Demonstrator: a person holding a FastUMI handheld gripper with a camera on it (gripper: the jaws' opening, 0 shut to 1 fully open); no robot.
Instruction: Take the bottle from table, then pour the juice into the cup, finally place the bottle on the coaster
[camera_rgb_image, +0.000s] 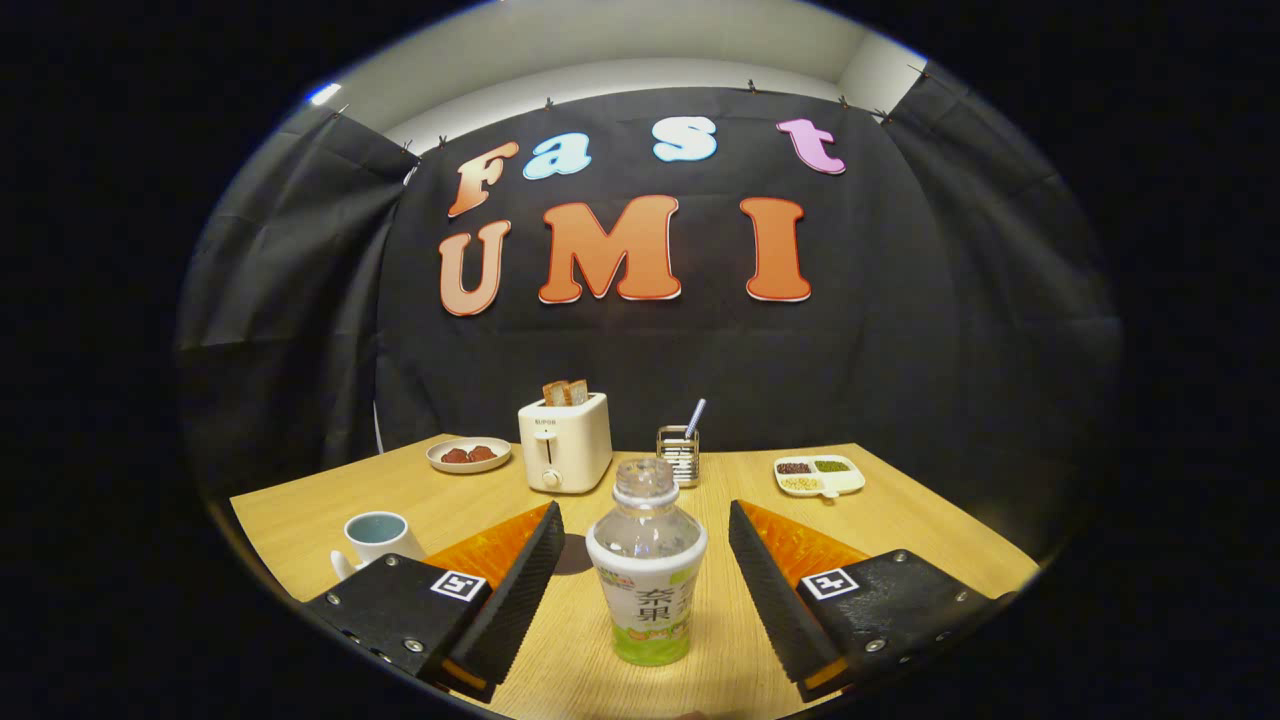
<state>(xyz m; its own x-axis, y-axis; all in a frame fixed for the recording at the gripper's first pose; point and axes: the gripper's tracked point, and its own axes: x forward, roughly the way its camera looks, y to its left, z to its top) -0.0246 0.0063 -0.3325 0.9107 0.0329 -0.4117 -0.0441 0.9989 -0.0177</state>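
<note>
On wood tabletop (900, 520): toaster (565, 440) w/ bread at back, bottle (647, 570) upright btwn the wide-open fingers (645, 575), neither touching it. Cup (377, 538) just left of left finger. Utensil rack (678, 452), snack tray (819, 476), plate (468, 455) beyond.

black cloth booth wall (900, 330) behind a light wooden table (900, 520), pale ceiling (620, 40) above

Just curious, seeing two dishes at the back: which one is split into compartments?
The white divided dish beyond the bottle, with beans in separate sections. The round plate beside the toaster is undivided.
</note>
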